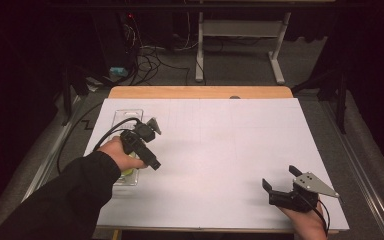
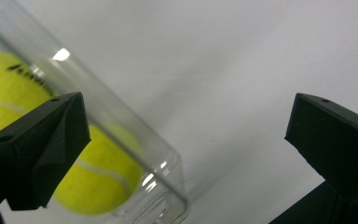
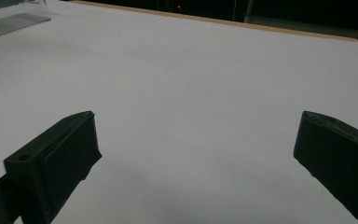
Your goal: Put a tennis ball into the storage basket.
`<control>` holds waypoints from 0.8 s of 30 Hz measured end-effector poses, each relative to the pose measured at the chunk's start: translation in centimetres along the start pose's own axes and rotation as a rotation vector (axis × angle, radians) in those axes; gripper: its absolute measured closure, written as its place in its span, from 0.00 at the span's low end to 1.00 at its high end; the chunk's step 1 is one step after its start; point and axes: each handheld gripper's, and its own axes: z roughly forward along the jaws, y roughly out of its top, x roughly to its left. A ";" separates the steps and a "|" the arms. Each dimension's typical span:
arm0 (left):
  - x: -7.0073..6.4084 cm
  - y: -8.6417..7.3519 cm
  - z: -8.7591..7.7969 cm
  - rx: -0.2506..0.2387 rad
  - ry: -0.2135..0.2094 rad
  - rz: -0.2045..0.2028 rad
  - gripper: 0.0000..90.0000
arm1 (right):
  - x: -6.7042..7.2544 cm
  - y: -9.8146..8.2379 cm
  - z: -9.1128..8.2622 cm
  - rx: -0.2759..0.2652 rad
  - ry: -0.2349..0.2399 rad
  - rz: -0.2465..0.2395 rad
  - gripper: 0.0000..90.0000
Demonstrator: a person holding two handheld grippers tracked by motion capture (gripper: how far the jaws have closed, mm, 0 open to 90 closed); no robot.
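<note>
- My left tool is released, jaws wide with nothing between them, beside the clear tray at the left of the table.
- The ball lies in that tray, against its near end wall; in the left gripper view one jaw sits over the tray and the other over bare table.
- My right tool is released too, low over the table at the near right, well apart from the tray.
- Risk, as I judge it: the left jaw is close to the tray wall (how close I can't tell), so a careless swing could knock the light tray or tip it, and the ball would roll off.
- The cable trails across the tray; a pull of my hand could drag it against the rim and shift the tray.
- Reaching back in at a slant might nudge the ball away.
</note>
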 end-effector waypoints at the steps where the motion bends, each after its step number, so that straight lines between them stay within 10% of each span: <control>1: -0.3 0.3 0.1 -0.001 -0.006 0.008 0.00 | 0.0 0.0 0.0 0.000 0.001 -0.001 0.00; 10: -3.1 2.0 1.1 -0.042 -0.038 0.050 0.01 | 0.0 0.1 -0.1 -0.002 0.003 0.000 0.00; 24: -5.3 0.0 7.3 -0.327 -0.087 -0.023 0.00 | 0.3 0.1 -0.1 -0.004 0.015 -0.005 0.00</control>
